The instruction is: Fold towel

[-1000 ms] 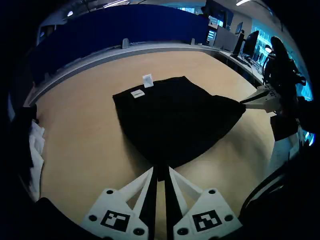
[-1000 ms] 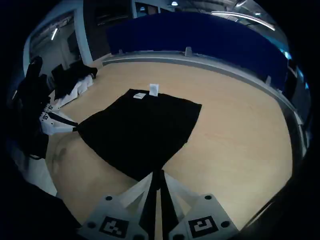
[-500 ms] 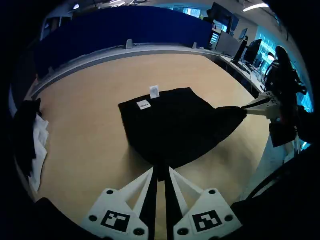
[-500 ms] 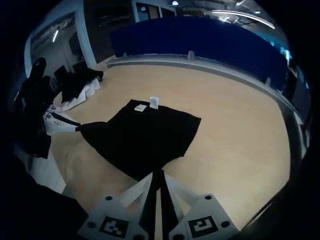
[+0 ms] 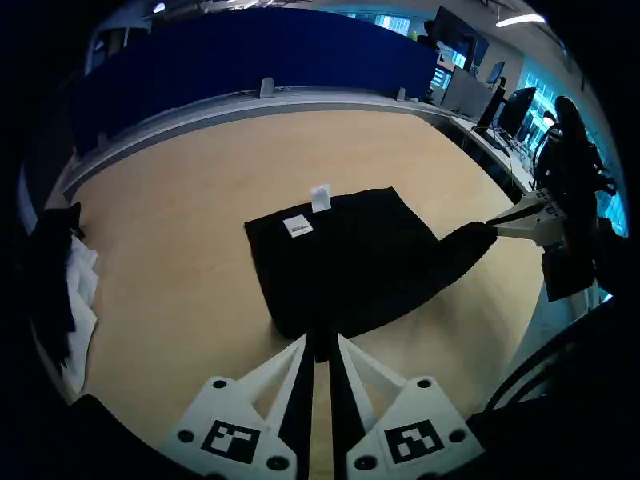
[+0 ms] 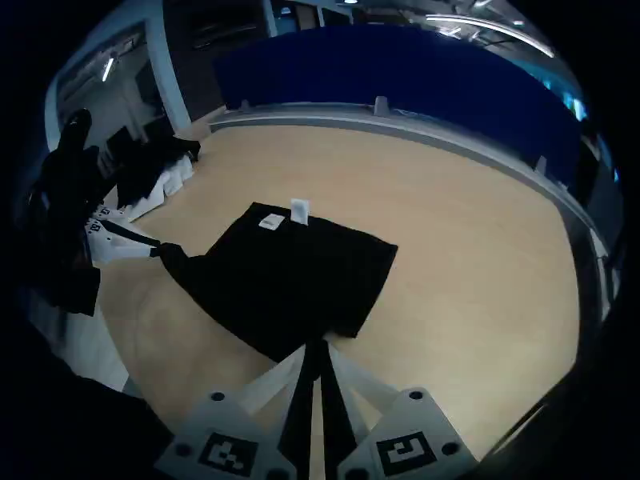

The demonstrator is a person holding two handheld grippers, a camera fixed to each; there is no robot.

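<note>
The left gripper (image 5: 322, 340) has its two white fingers pressed together on one near corner of a black cloth towel (image 5: 352, 248), the fabric rising into the pinch right at the tips. The right gripper (image 6: 318, 350) is likewise closed on the other near corner, which comes up to a point between its fingers. Each one shows off to the side of the other, holding its corner slightly off the surface.

Ahead of both grippers the black cloth towel lies mostly flat on a pale wooden tabletop (image 5: 176, 240), its far edge resting down. A small white sewn tag (image 5: 320, 198) stands at that far edge, with a flat white label (image 5: 298, 226) just beside it.

The cloth looks light and limp: it sags between the two held corners and bunches near the right gripper's tips. Being soft, it will likely drape and crease instead of keeping shape, so the corners are the sensible hold, kept level and taut while carried toward the far edge.
</note>
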